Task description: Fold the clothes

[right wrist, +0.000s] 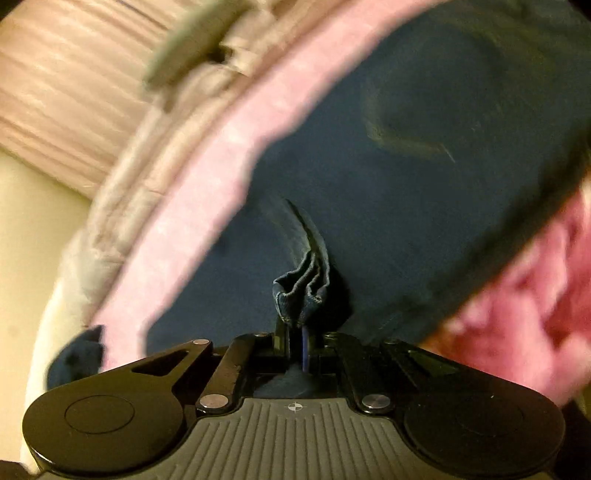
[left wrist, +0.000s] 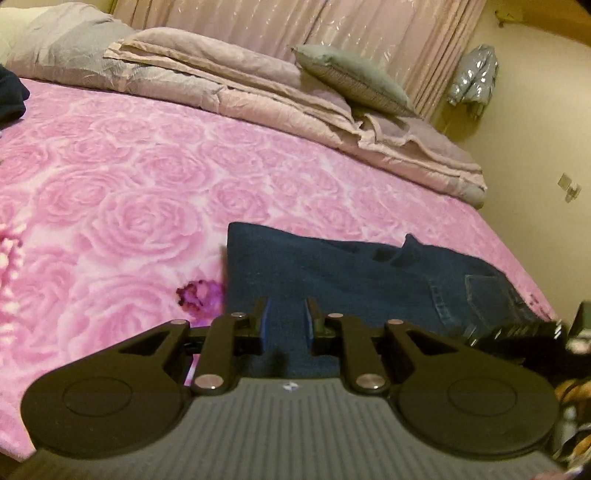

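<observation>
So the jeans (left wrist: 332, 280) are lying on the bed (left wrist: 129, 192), spread over the pink rose-print blanket near its front edge, back pocket facing up on the right side in the left wrist view.

The left gripper (left wrist: 288, 325) sits low over the near part of the denim. Its jaws have a narrow gap between the blue pads (left wrist: 266, 325), and dark denim shows in that gap, but whether the pads actually pinch any cloth is impossible to tell from this angle.

The right gripper (right wrist: 297, 341) is a clearer story: its jaws are squeezed almost fully together on a bunched-up fold of the jeans (right wrist: 424, 166), with the crumpled hem edge sticking out just past the tips. The rest of that view is pretty blurry, but the dark denim stretches away from the jaws across the pink blanket.

Further back on the bed there's a folded pale quilt (left wrist: 258, 96) with a grey-green pillow (left wrist: 354, 79) resting on top of it, and pink curtains (left wrist: 332, 26) behind. Some other dark garment (left wrist: 11, 96) peeks in at the far left edge.
</observation>
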The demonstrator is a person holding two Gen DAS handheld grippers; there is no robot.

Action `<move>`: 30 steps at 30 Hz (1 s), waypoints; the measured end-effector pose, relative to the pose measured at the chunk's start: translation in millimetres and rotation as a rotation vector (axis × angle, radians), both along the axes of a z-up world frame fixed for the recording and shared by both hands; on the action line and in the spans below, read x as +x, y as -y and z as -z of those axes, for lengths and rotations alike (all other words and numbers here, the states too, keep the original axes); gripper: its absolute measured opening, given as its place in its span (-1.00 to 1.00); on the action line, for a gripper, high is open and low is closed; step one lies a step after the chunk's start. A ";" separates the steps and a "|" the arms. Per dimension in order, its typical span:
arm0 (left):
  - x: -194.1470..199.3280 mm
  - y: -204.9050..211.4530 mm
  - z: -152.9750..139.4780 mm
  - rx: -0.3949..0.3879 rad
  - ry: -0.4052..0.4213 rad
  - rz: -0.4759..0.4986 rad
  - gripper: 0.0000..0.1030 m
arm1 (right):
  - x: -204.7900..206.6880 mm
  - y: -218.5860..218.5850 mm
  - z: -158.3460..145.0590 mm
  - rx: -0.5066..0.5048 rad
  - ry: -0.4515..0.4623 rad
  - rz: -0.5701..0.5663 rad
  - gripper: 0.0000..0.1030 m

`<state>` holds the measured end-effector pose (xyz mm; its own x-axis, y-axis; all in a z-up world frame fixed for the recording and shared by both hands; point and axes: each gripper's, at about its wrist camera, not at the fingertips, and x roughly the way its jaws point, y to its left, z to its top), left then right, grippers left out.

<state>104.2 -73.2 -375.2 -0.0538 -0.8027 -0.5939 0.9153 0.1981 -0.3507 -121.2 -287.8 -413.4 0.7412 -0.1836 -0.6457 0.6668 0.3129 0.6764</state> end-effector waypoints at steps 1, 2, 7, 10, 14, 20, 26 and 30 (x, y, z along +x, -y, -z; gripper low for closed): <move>-1.5 1.7 0.9 0.008 0.010 0.003 -0.73 | -0.7 -0.6 2.3 -0.011 0.012 0.006 -0.93; -2.9 2.8 1.6 0.017 0.020 0.007 -0.73 | -0.4 -1.7 -0.1 -0.025 0.008 0.004 -0.91; -7.7 1.5 6.6 0.063 0.079 0.021 -0.73 | 0.9 1.3 -14.0 -0.162 -0.054 -0.014 -0.56; -12.4 -0.4 10.7 0.090 0.118 0.035 -0.73 | 7.7 -0.8 -8.3 -0.204 -0.073 -0.046 -0.53; -17.7 -0.8 11.0 0.102 0.154 0.048 -0.73 | -5.4 -6.1 -14.4 -0.280 -0.115 -0.046 -0.37; -25.5 5.2 12.7 0.125 0.207 0.082 -0.81 | 6.3 -36.5 -36.0 -0.524 -0.130 -0.187 -0.37; -36.1 10.2 26.2 0.197 0.267 0.067 -0.82 | 20.5 -49.1 5.6 -0.569 -0.303 -0.309 -0.38; -45.1 1.1 5.1 0.156 0.278 0.078 -0.85 | 10.0 -55.1 -17.8 -0.598 -0.283 -0.260 -0.37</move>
<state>59.1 -74.3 -380.4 0.0704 -0.7006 -0.7100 0.9863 0.1555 -0.0557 -111.2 -232.7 -395.6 0.6275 -0.4067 -0.6639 0.6448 0.7494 0.1504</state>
